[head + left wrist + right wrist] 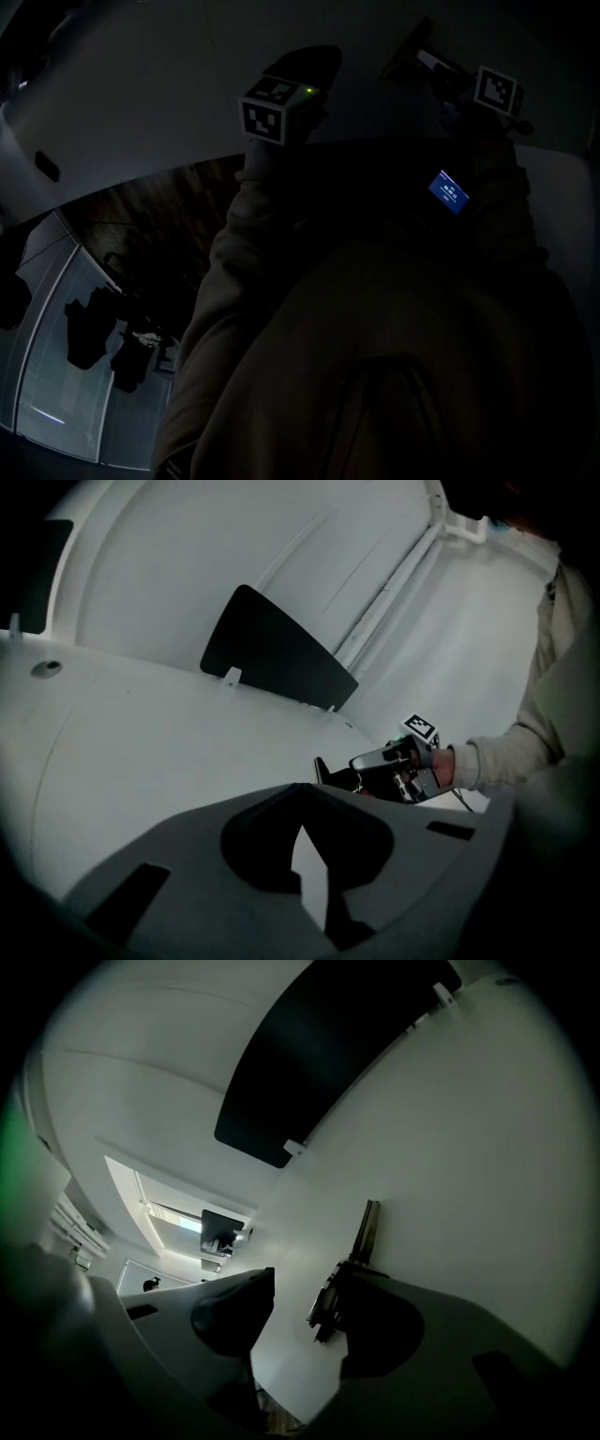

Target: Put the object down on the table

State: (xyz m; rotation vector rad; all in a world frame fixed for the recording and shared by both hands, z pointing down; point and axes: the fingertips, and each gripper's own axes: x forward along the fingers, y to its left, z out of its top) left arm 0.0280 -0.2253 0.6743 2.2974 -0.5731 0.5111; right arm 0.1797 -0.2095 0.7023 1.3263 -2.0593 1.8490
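Note:
A slim dark object [364,1232] lies on the white table [450,1147], its near end against the tip of the right-hand jaw. My right gripper [302,1283] is open, with bare table showing between its jaws and the pads off the object. From the left gripper view, a hand holds the right gripper [361,766] low over the table with the dark object [323,769] at its front. My left gripper [302,832] hovers over the table, fingertips meeting, nothing between them. In the dim head view both grippers, left [309,61] and right [417,52], reach over the table [141,94].
A black panel [277,649] stands on white clips further back on the table, also in the right gripper view as the black panel [319,1054]. Dark wooden floor [159,225] and a glass partition [66,375] lie left of the person. The room is very dark.

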